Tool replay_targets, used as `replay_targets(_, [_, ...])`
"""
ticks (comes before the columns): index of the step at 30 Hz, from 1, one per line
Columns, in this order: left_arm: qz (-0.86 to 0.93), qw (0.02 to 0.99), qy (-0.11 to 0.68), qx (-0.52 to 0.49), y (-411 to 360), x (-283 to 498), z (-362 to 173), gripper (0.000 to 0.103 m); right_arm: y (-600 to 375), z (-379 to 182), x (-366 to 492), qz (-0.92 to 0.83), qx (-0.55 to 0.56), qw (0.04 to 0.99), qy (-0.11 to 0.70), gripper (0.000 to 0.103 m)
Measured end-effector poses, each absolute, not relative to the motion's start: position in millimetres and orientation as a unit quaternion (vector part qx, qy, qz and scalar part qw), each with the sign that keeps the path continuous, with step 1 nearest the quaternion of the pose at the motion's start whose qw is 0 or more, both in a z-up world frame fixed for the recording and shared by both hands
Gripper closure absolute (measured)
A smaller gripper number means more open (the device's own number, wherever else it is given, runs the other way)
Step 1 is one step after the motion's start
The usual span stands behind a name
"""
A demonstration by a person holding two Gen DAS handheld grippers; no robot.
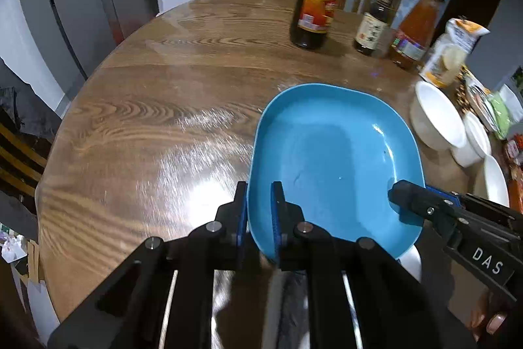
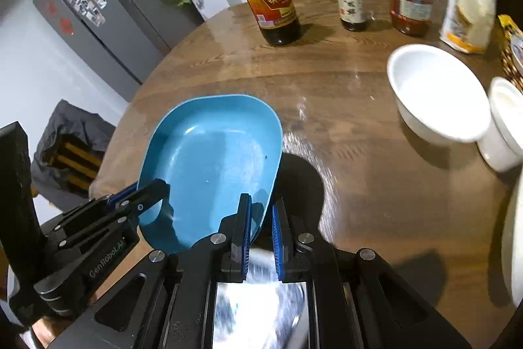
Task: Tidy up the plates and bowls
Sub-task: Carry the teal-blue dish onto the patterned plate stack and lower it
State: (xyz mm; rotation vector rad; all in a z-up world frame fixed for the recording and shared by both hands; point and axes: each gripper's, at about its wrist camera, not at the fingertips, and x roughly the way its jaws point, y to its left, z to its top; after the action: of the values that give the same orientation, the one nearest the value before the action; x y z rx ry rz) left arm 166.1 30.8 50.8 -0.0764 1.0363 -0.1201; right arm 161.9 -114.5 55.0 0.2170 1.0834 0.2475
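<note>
Left gripper [image 1: 260,211] and right gripper [image 2: 261,223] each w/ jaws pinching the near rim of the blue plate [image 1: 330,159] – held just above the surface [image 1: 147,120] – keep both level, carry slowly toward white bowls [image 2: 434,90].

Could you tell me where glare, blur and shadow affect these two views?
Left wrist view: strong glare on the wooden table near the left gripper, streaked by motion blur; the bottles at the back are smeared. Right wrist view: the blue dish casts a dark shadow on the table beside the right gripper; the white bowl is blurred; fisheye bends the table edge in both.
</note>
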Motion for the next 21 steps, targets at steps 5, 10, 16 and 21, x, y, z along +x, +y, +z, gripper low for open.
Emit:
replay_targets(5, [-0.065, 0.865, 0.497, -0.033, 21.5, 131.2, 57.0, 0.091, -121.2, 52.5, 131.6, 0.120, 0.108, 0.837, 0.523, 0.089])
replay_targets(10, [-0.062, 0.865, 0.497, -0.022, 16.1, 104.4, 54.9, 0.091, -124.1, 44.9, 111.6, 0.127, 0.109, 0.827, 0.536, 0.089])
replay_targets(16, [-0.058, 0.855, 0.514, -0.020, 11.8, 82.3, 43.8, 0.091, -128.4, 38.4, 91.0, 0.133, 0.107, 0.819, 0.547, 0.089])
replay_targets(21, [-0.058, 0.851, 0.522, -0.014, 9.3, 70.9, 38.1, 0.090, -128.3, 34.8, 81.3, 0.134, 0.095, 0.816, 0.554, 0.089])
